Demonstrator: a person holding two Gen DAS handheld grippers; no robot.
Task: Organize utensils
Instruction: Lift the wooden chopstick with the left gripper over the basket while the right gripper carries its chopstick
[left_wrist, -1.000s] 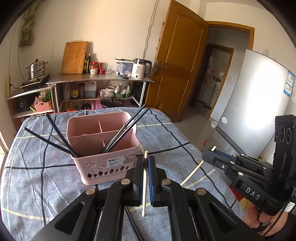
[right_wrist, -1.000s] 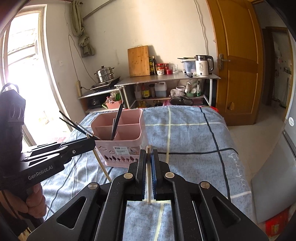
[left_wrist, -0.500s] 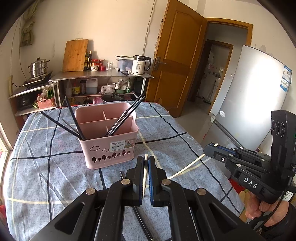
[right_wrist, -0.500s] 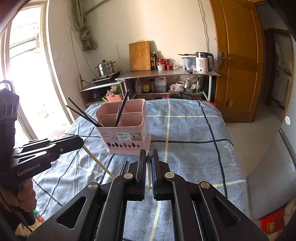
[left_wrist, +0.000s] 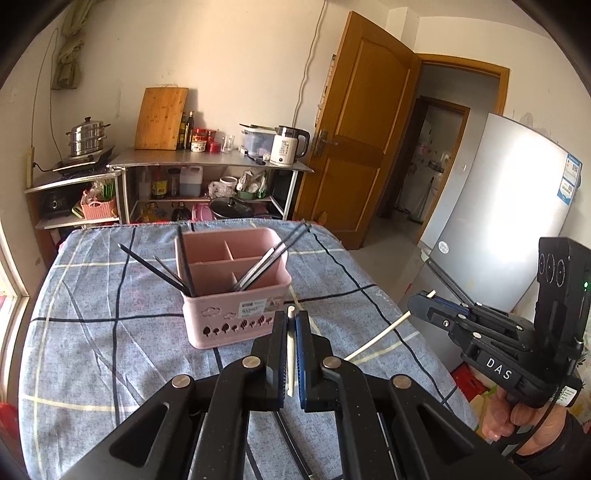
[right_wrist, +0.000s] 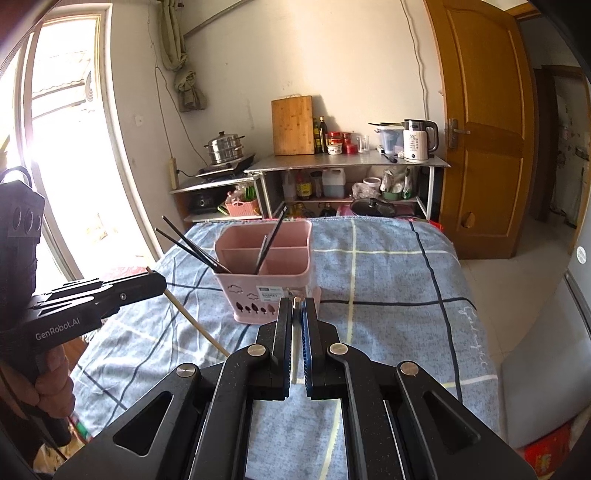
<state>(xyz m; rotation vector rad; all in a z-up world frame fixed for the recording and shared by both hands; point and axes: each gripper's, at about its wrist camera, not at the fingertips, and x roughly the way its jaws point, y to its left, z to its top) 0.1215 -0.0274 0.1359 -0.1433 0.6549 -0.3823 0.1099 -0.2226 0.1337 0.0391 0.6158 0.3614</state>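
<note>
A pink divided utensil basket stands on the blue checked tablecloth and holds several black chopsticks. It also shows in the right wrist view. My left gripper is shut on a pale chopstick, just in front of the basket. My right gripper is shut on another pale chopstick, also in front of the basket. Each gripper shows in the other's view with its chopstick sticking down, the right one and the left one.
A dark chopstick lies on the cloth under my left gripper. Behind the table stand a metal shelf with a kettle, a cutting board and a steamer pot. A wooden door and a fridge are at the right.
Both grippers have pulled back and up from the basket, each still holding its pale chopstick. The basket now looks farther away.
</note>
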